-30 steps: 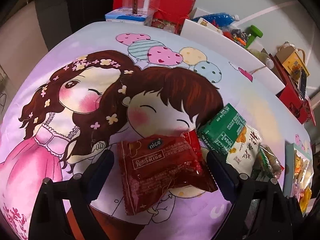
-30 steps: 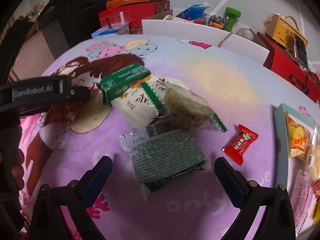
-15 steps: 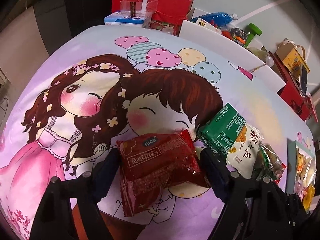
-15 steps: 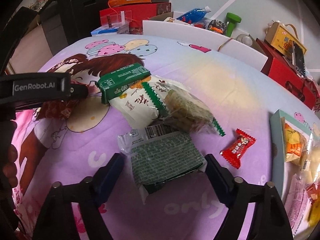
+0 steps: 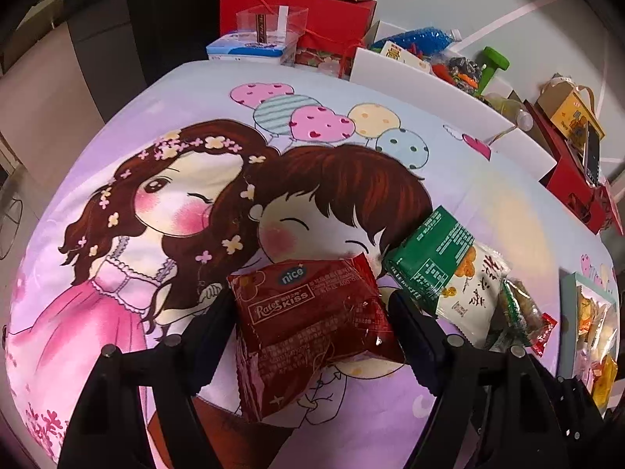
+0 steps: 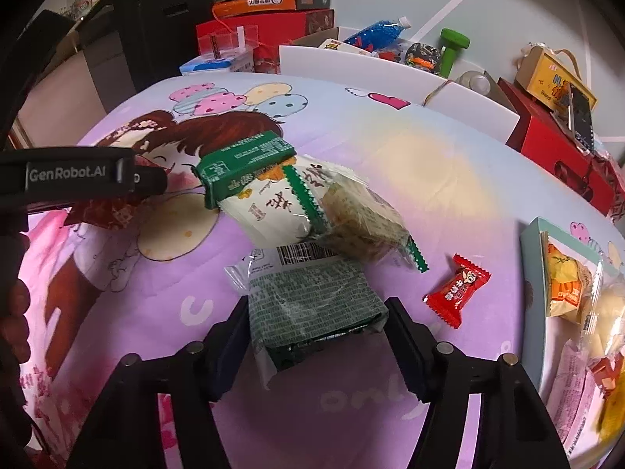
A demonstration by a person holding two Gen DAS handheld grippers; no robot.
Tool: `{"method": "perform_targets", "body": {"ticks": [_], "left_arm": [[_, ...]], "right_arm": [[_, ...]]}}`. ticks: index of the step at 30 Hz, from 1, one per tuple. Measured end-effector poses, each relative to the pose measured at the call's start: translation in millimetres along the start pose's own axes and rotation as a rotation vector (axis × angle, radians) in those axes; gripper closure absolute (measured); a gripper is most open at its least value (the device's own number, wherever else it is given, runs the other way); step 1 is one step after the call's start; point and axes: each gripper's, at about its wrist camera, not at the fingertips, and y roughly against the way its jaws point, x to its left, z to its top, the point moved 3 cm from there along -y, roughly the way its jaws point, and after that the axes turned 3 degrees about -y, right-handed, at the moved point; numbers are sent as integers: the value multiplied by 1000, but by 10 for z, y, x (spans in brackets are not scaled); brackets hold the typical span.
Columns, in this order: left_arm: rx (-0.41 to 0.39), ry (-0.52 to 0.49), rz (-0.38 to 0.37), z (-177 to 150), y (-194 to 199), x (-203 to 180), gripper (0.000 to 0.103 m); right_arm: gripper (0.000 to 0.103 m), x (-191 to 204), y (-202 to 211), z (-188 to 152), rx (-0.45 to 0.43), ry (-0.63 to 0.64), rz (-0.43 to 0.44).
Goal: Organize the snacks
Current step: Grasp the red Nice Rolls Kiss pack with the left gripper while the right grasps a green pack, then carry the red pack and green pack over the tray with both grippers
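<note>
A dark red snack packet (image 5: 304,336) lies on the cartoon-print cloth (image 5: 156,203), and my left gripper (image 5: 308,305) is shut on it, both pads pressed to its sides. In the right wrist view that gripper's black body shows at the left, over the red packet (image 6: 105,211). My right gripper (image 6: 316,312) straddles a green-printed packet (image 6: 312,297). Its jaws are closing, and both pads touch the packet's sides. Just beyond sit a green box (image 6: 242,160), a white snack bag (image 6: 273,211) and a clear cracker pack (image 6: 363,215).
A small red candy (image 6: 457,289) lies right of the green packet. A pale teal tray (image 6: 531,258) with several wrapped snacks sits at the cloth's right edge. White boards (image 6: 351,62) and red boxes (image 5: 332,11) stand behind the table. A hand (image 6: 15,312) shows at the left.
Both grippers' jaws have come inward from wide open. The left now grips the red packet's sides; the right has reached the green packet's sides. Neither hand has shifted much.
</note>
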Motion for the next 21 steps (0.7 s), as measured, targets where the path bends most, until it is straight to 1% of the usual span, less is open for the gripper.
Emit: {"method": "perform_targets", "body": {"ticks": [7,11,17,21], "left_arm": [[-37,-1,2,19,196,7,23],[-57,-3,-1,31,291,-1,23],[-71,-13,-7,20,376,-33,23],[-89,-17,-9,28,449,-51,23]], "right_arm": [[35,45,152,11,-15,-13,62],[36,65,260,22,-33,-8,76],[37,85,326,12,-29,1,81],[37,75,439,21,-48,-5,95]]}}
